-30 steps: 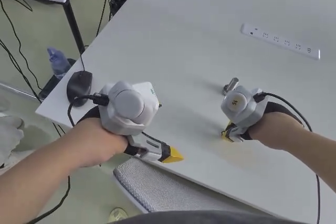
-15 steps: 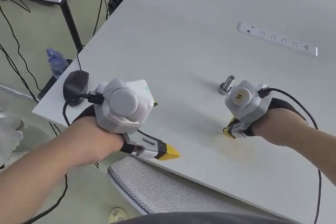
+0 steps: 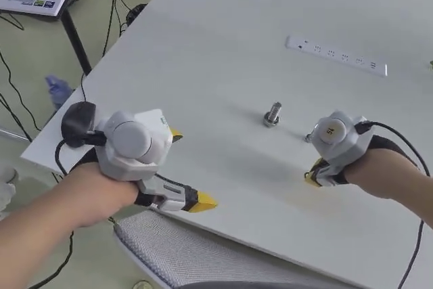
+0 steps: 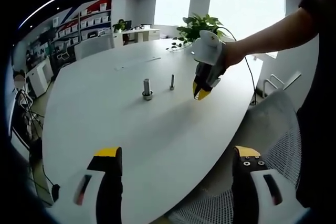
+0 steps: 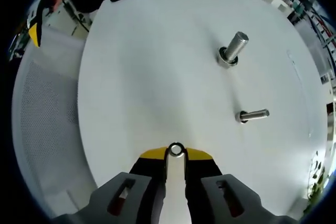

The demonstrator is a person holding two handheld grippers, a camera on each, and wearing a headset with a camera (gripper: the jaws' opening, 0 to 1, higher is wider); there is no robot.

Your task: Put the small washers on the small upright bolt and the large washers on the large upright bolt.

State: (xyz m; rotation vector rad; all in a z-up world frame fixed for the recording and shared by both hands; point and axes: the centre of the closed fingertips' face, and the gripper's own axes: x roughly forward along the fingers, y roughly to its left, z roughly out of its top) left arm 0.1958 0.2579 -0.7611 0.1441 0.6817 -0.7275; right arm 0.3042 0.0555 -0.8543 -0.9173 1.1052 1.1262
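Right gripper view: the right gripper pinches a washer by its rim (thin hold), so it may slip before reaching the nearer bolt. The left gripper has its jaws apart

The head view looks forward and down from above the near edge of the table, with the large bolt a little way ahead. The left gripper view faces that bolt from low and well back. The right gripper view looks down on it from near, so all three share it.
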